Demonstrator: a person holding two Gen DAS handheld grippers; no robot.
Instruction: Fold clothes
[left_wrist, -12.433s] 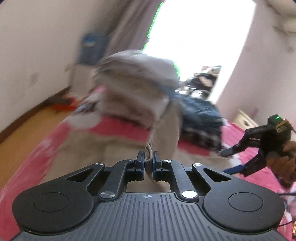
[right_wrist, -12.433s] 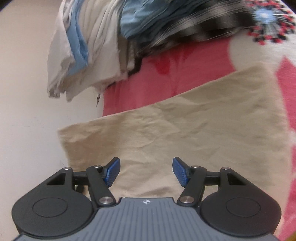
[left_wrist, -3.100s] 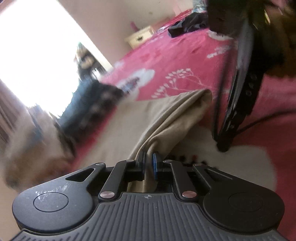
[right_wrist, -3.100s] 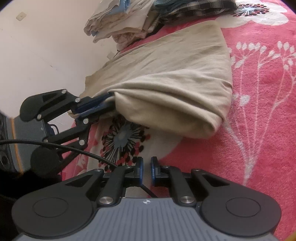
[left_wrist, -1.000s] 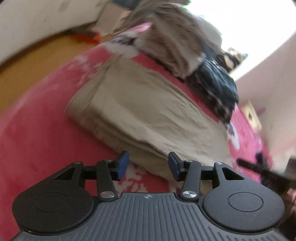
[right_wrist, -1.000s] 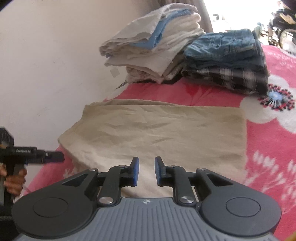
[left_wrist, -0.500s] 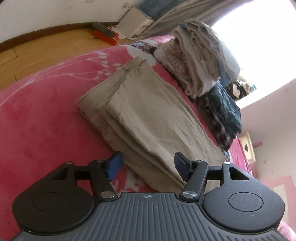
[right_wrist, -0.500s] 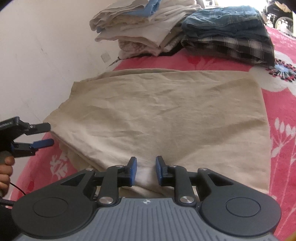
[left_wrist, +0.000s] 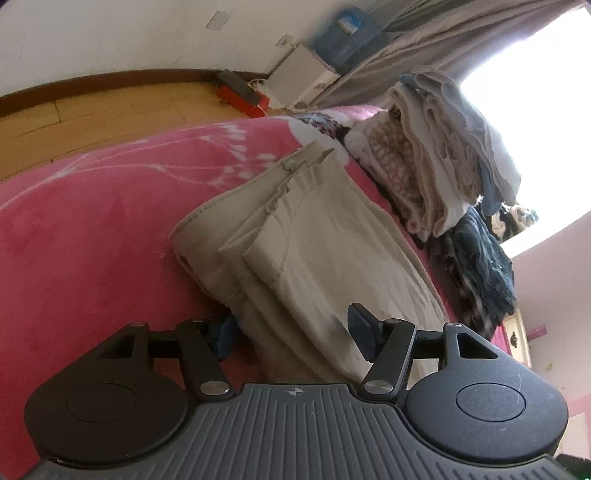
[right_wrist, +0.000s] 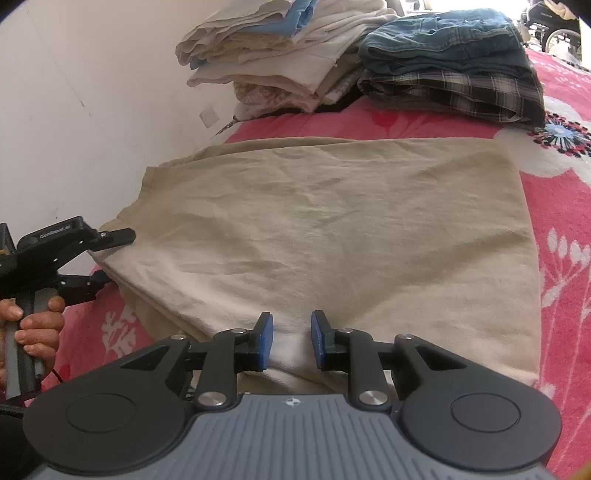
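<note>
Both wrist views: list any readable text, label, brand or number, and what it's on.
Pale lettering on the top finger of the left gripper, right wrist view: there, but too small and blurred to read.
Blue box on the floor by the curtain, left wrist view: pale label patch, unreadable.
Nothing readable on the beige trousers, the clothes stacks or the blanket.

The left gripper is reaching over the folded tan trousers lying on the pink bed. Its blue fingers have just been opening, one each side of the trousers' edge. Folded clothes stacks are sitting behind.
</note>
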